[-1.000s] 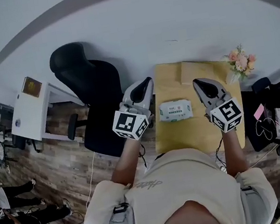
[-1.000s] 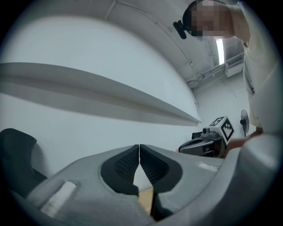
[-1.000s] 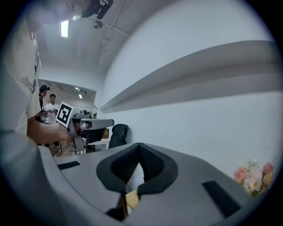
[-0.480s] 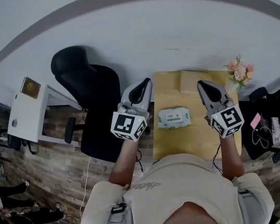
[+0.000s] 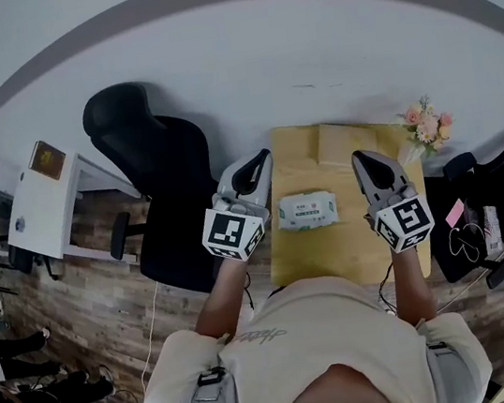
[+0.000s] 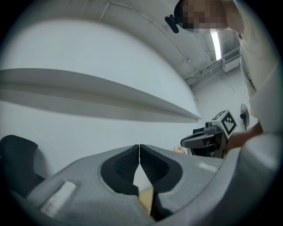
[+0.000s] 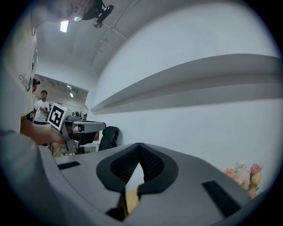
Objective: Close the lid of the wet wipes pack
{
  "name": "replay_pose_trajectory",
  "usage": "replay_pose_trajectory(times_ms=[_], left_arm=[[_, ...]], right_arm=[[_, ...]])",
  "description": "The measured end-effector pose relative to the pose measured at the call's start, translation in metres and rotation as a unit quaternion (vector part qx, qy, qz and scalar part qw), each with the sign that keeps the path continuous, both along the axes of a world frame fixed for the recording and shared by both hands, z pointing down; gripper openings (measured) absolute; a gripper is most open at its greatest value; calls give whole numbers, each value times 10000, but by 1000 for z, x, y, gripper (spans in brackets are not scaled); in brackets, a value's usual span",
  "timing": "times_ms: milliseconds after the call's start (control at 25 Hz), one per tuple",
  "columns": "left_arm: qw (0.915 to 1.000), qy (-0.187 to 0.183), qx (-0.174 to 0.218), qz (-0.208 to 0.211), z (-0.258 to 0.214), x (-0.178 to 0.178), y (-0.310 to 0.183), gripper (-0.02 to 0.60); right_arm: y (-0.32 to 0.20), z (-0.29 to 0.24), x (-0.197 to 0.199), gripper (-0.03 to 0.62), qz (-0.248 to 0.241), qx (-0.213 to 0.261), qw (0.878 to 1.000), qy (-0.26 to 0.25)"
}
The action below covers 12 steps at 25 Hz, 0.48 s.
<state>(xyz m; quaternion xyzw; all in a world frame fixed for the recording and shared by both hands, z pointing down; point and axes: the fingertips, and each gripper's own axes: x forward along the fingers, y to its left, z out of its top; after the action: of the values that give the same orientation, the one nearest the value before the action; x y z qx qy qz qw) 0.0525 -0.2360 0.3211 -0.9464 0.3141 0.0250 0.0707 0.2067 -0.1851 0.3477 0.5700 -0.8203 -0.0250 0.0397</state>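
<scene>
A white and green wet wipes pack (image 5: 307,210) lies flat on the small yellow table (image 5: 315,250), seen in the head view only. My left gripper (image 5: 262,156) hovers to the left of the pack, over the table's left edge, jaws shut with nothing between them. My right gripper (image 5: 357,157) hangs to the right of the pack, also shut and empty. In the left gripper view the shut tips (image 6: 139,146) point at the white wall, and the right gripper (image 6: 208,139) shows at the right. The right gripper view shows its shut tips (image 7: 139,145) against the wall. The pack's lid state is too small to tell.
A black office chair (image 5: 157,154) stands left of the table. A tan pad (image 5: 348,144) lies at the table's far side, with a pink flower bunch (image 5: 426,126) at the far right corner. A white cabinet (image 5: 44,208) stands far left, dark bags (image 5: 482,216) at the right.
The head view has shifted slightly; both grippers stay shut on either side of the pack, which has not moved on the table.
</scene>
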Motion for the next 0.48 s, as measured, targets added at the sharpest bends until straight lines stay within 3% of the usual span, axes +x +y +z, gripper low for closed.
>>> replay_pose_trajectory(times_ms=[480], left_arm=[[9995, 4, -296, -51, 22, -8, 5, 18]], right_arm=[[8, 22, -3, 2, -46, -267, 9996, 1]])
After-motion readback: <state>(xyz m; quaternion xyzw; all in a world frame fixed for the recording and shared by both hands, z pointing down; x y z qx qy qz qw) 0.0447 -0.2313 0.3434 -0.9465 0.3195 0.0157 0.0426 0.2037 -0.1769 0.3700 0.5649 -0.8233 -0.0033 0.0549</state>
